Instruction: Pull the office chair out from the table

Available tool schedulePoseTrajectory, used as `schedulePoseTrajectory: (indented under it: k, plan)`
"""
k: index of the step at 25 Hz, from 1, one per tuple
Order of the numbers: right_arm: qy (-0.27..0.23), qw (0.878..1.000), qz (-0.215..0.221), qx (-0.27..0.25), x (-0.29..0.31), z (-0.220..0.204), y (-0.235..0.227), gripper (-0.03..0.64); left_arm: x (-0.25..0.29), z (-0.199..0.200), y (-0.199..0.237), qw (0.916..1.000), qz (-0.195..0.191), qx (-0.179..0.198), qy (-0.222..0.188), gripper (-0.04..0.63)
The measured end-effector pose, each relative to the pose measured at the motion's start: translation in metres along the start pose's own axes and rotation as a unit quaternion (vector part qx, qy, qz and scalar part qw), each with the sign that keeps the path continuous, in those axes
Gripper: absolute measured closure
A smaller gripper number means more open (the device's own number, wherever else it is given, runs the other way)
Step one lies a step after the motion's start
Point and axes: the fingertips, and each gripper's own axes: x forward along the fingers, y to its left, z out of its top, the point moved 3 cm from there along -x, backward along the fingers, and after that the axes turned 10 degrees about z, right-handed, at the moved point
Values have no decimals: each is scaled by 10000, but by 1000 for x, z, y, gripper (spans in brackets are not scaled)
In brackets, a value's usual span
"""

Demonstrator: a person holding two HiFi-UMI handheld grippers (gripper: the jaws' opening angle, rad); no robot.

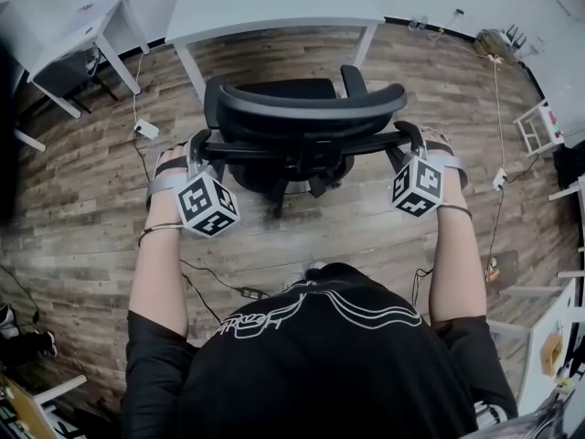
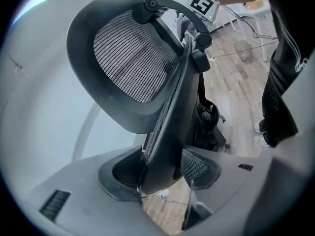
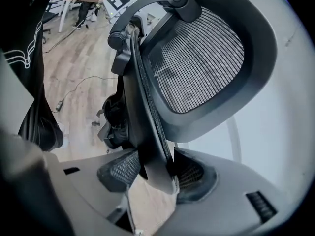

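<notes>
We have both tools clamped on the office chair (image 1: 302, 122), one at each side of its backrest. The left tool (image 1: 196, 146) has its jaws fairly wide and both pads pressed against the backrest's left edge (image 2: 170, 132). The right tool (image 1: 411, 141) holds the right edge (image 3: 147, 132) in the same way. Neither is loose, as far as the gripper views show.

The chair stands on the wooden floor (image 1: 91, 181), in front of the white worktop (image 1: 274, 12). A strip of bare planks shows between the worktop's front edge and the chair, and the headrest (image 1: 311, 101) sits well this side of the two worktop legs (image 1: 190, 71). We judge the pull to be mostly made. What remains is perhaps a little more backing away, then letting go with both tools. How far under the seat once reached we cannot tell.

Room to move is tightest behind, where our own body stands just back from the chair's base (image 1: 291, 179). A black cable (image 1: 219, 286) crosses the floor between the base and our feet, and we think a castor could catch on it if we roll straight back. To the left a small white adapter (image 1: 146, 129) lies near the worktop leg, apart from the chair. To the right a white rack (image 1: 535, 126) stands well apart, with open floor between. Both sides look freer than the path behind us.
</notes>
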Motion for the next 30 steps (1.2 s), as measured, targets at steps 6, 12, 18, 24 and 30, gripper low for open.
schedulePoseTrajectory:
  k: [6, 12, 18, 24, 30]
  plan:
    - [-5, 10000, 5, 8, -22, -8, 19, 399, -26, 5, -11, 10000, 47, 46, -8, 385]
    - [-119, 9999, -75, 34, -34, -7, 28, 396, -39, 2, -16, 9999, 2, -23, 165, 385]
    - [-196, 9998, -41, 2, -48, -9, 36, 396, -57, 4, -21, 9997, -9, -111, 235, 385]
    - [-418, 9989, -216, -22, -73, -23, 71, 393, -94, 8, -48, 9996, 121, -104, 235, 385]
    - [-572, 9978, -322, -90, -87, -31, 88, 391, -115, 9, -62, 9996, 110, -102, 257, 385]
